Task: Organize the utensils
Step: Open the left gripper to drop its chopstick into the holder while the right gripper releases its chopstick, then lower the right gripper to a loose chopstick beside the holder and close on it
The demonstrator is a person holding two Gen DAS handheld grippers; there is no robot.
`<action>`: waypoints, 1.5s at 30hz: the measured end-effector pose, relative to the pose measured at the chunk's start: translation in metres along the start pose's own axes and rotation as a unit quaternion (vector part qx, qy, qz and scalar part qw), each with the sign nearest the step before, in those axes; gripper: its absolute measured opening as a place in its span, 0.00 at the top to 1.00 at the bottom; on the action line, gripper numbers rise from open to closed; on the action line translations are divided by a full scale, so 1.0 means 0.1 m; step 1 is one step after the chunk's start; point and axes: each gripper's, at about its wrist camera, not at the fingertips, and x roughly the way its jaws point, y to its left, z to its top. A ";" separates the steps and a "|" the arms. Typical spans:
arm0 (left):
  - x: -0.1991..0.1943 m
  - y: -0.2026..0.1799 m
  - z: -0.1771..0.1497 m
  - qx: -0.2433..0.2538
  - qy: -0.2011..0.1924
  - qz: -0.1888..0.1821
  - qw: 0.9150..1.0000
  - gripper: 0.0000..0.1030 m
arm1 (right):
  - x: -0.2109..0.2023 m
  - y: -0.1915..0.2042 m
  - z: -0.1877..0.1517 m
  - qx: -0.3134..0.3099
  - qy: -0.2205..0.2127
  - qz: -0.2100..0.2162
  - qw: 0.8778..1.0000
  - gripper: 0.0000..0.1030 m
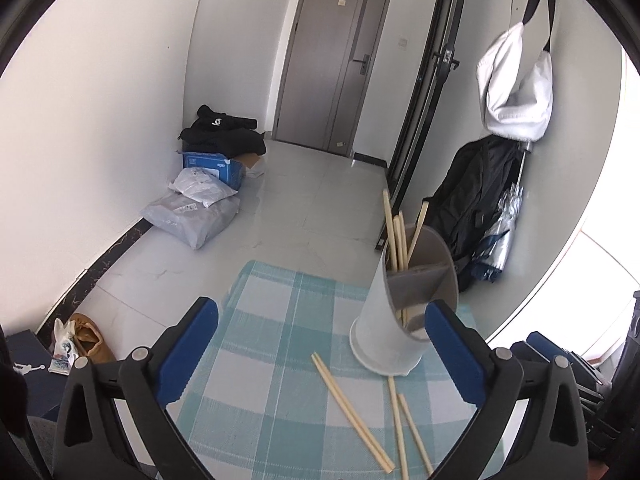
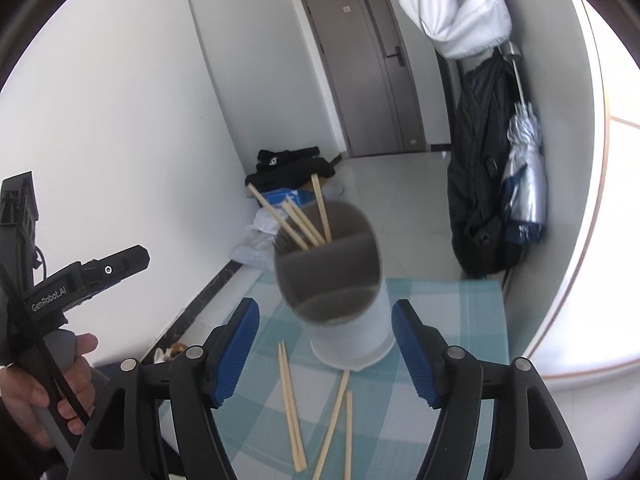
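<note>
Lower frame, table (image 1: pixel 264 320): checked cloth, carries everything.
Holder (image 1: pixel 384 336): centre-right, upright, four chopsticks (image 1: pixel 396 240) in rear compartment.
Loose chopsticks (image 1: pixel 352 404): four, bottom centre, flat on table.
Left claw (image 1: pixel 320 344): apart, empty.
Right claw (image 2: pixel 324 344): apart, empty.

Left gripper (image 1: pixel 322 326): black moulded arms with teardrop cut-outs, silver pivot screws, ribbed blue pads (image 1: pixel 188 350). Right gripper (image 2: pixel 325 334): same black arms, silver screws, blue ribbed pads (image 2: pixel 236 354). Left hand (image 2: pixel 48 384): bare skin, around a grey handle; black housing lettered "GenRobot.AI", black cable alongside.
</note>
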 end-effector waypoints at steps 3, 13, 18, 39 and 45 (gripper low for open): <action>0.05 0.00 -0.15 0.000 0.009 0.007 1.000 0.01 | 0.03 -0.02 -0.15 0.003 0.012 -0.006 1.000 0.29; 0.27 0.03 -0.54 0.000 0.051 0.028 0.998 0.01 | 0.31 -0.20 -0.56 0.006 0.100 -0.035 0.994 0.28; 0.39 0.07 -0.62 0.001 0.083 0.036 0.996 0.01 | 0.45 -0.24 -0.72 -0.005 0.137 -0.053 0.989 0.28; 0.55 0.55 -0.52 -0.081 0.123 0.019 0.989 0.01 | 1.17 -0.03 -0.98 -0.051 0.233 -0.086 0.967 0.71; 0.58 0.71 -0.51 -0.110 0.132 0.026 0.985 0.01 | 1.32 0.07 -0.95 -0.073 0.243 -0.097 0.963 0.79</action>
